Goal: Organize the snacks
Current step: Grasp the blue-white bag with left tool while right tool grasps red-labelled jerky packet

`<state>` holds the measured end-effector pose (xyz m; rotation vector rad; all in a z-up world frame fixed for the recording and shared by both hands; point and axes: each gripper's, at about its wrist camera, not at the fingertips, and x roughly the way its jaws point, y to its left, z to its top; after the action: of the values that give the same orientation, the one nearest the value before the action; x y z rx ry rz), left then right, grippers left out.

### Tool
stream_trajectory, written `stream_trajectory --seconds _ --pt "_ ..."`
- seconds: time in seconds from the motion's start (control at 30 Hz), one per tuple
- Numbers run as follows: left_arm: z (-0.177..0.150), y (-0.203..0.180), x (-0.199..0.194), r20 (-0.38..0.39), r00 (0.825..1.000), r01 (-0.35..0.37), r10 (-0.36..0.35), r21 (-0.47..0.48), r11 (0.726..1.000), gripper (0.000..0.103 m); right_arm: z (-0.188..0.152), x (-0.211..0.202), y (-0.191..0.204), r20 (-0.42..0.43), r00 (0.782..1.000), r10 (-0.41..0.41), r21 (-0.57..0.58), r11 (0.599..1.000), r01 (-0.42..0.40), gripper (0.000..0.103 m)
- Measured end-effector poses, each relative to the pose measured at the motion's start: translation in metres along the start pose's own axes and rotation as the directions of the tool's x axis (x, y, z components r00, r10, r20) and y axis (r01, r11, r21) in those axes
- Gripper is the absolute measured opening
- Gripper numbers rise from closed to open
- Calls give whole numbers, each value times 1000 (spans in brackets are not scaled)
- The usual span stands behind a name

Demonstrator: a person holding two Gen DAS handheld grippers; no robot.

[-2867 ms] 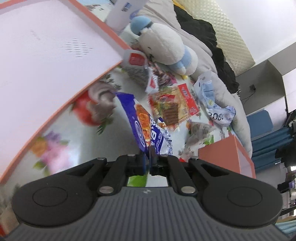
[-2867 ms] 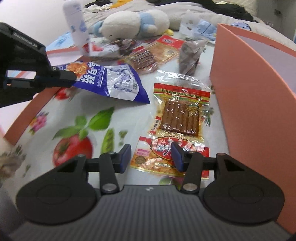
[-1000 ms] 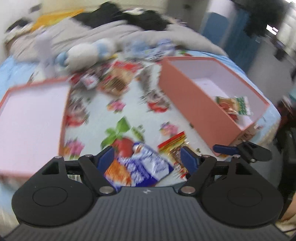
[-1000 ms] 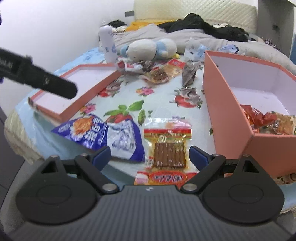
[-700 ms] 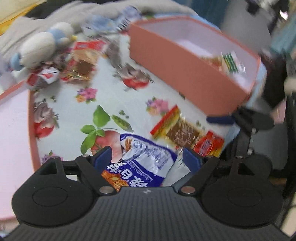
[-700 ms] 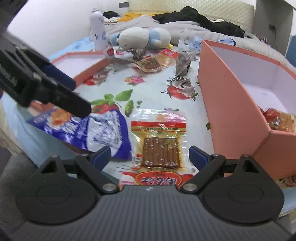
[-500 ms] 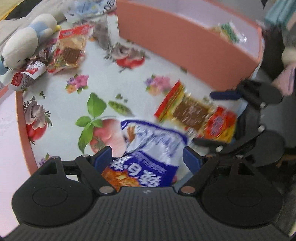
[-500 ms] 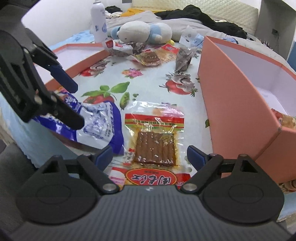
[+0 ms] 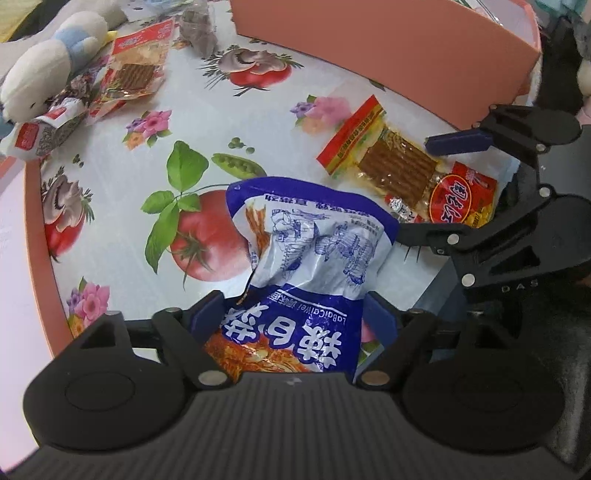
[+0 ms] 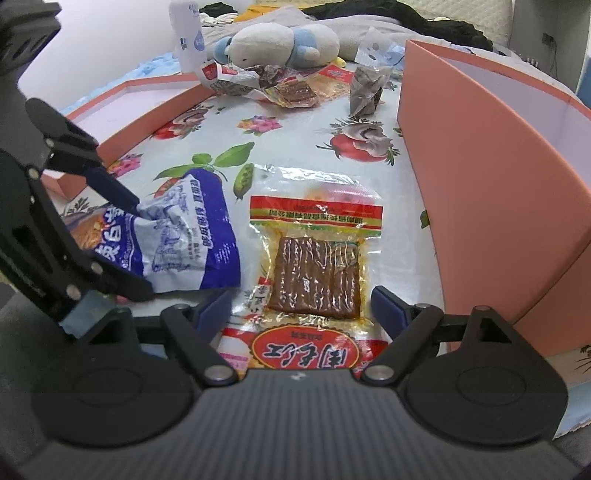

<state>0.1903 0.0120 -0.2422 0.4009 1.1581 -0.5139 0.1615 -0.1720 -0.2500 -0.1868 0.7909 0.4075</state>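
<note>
1. Nearest to us, the left gripper (image 9: 293, 314) has its fingers spread wide on either side of the blue snack bag (image 9: 306, 258); the pads sit just beside the crumpled bag's edges, and we cannot tell whether they touch it.
2. Our right gripper (image 10: 301, 302) also has its fingers spread wide, with the near end of the red-and-clear spicy strip packet (image 10: 314, 266) lying flat between them.
3. The bag and the packet lie side by side on the fruit-print tablecloth (image 10: 295, 147), near its front edge.
4. To the right of the packet stands the salmon-pink box (image 10: 480, 177), its tall wall just beside the packet.
5. On the left lies the shallow pink lid (image 10: 147, 99).
6. Farther back we see a second strip packet (image 10: 295, 92), a small dark wrapped snack (image 10: 365, 92) standing upright and a red-and-white pouch (image 10: 221, 79).
7. Beyond them rests a white-and-blue plush toy (image 10: 280, 42), with a white bottle (image 10: 190, 33) to its left.
</note>
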Motion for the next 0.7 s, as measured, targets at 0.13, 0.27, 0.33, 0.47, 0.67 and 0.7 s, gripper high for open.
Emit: stream_trajectory --seconds 0.13,0.27,0.33,0.47,0.67,0.7 --pt "-2 -4 -3 35 999 -35 37 -61 998 67 3 -3 4 -8 1000 3 -15 1000 -3 64" --pt "-5 -8 -7 63 995 -63 72 -132 989 60 5 -6 7 -4 1000 -13 -32 999 13 49" --pt "-6 -9 -11 74 993 -74 89 -182 981 58 5 -10 7 2 1000 -12 -29 999 12 48" --pt "-7 -11 -24 99 989 -72 106 -296 952 52 8 -19 0 19 1000 -5 11 1000 5 47" --pt "-4 -17 -51 155 977 -62 145 -443 894 51 16 -39 -5 64 998 3 50 999 -6 47" --pt "-3 -17 -55 163 975 -61 153 -465 883 51 17 -43 -5 70 998 3 53 999 -6 47"
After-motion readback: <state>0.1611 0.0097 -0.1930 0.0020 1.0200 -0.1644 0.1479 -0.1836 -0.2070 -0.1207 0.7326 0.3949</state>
